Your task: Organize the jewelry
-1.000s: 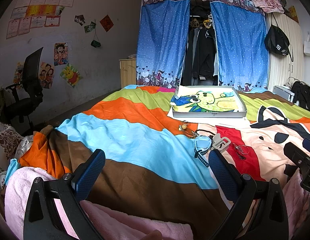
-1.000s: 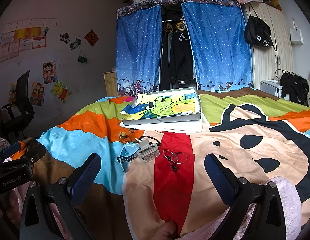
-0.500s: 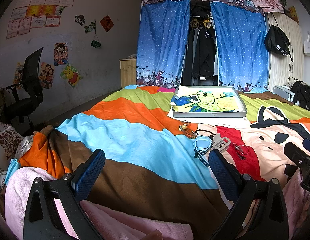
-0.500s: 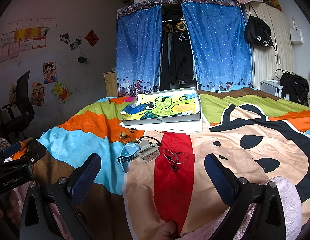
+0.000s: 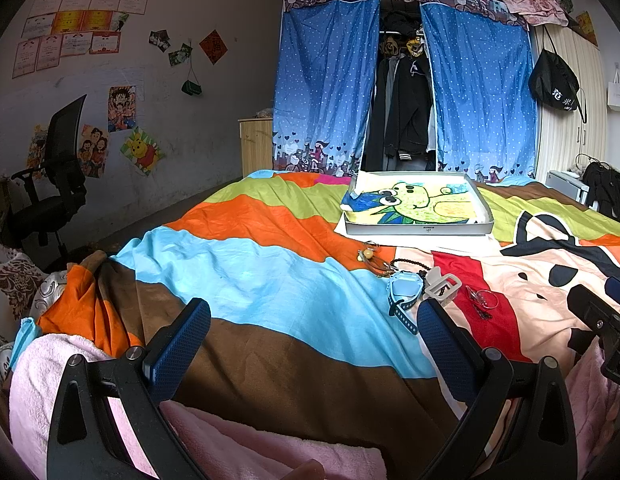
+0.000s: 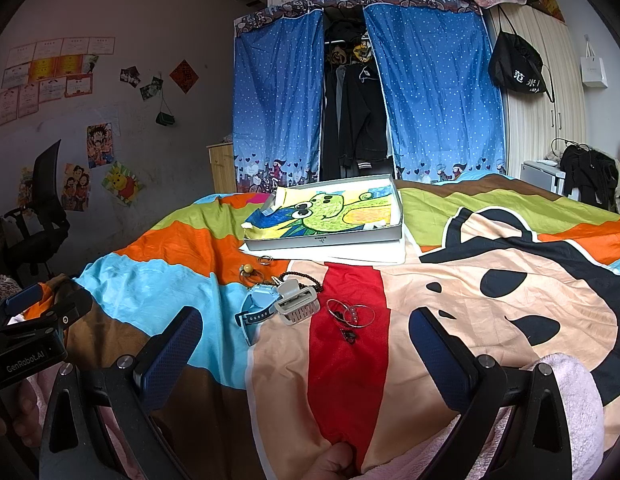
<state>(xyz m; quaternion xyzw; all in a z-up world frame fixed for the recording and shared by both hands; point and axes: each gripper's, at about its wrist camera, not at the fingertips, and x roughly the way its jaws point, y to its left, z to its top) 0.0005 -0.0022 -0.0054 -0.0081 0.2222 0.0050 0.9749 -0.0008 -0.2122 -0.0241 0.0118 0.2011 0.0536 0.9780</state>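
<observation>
A small heap of jewelry lies mid-bed: a light-blue watch (image 6: 259, 306), a pale hair claw clip (image 6: 297, 304), thin hoop rings (image 6: 351, 313), a dark bead bracelet (image 6: 306, 279) and a bead keyring (image 6: 248, 269). Behind them sits a grey tray (image 6: 325, 240) lined with a cartoon drawing. My right gripper (image 6: 306, 350) is open, low at the bed's near edge, short of the heap. My left gripper (image 5: 312, 334) is open too, with the blue watch (image 5: 404, 289) and clip (image 5: 442, 286) just beyond its right finger.
A striped cartoon bedspread (image 5: 270, 272) covers the bed. Pink towel (image 5: 42, 364) lies under both grippers at the near edge. A black office chair (image 5: 58, 184) stands at the left, a blue-curtained wardrobe (image 6: 350, 104) behind the bed, a white cabinet (image 6: 542, 170) at the right.
</observation>
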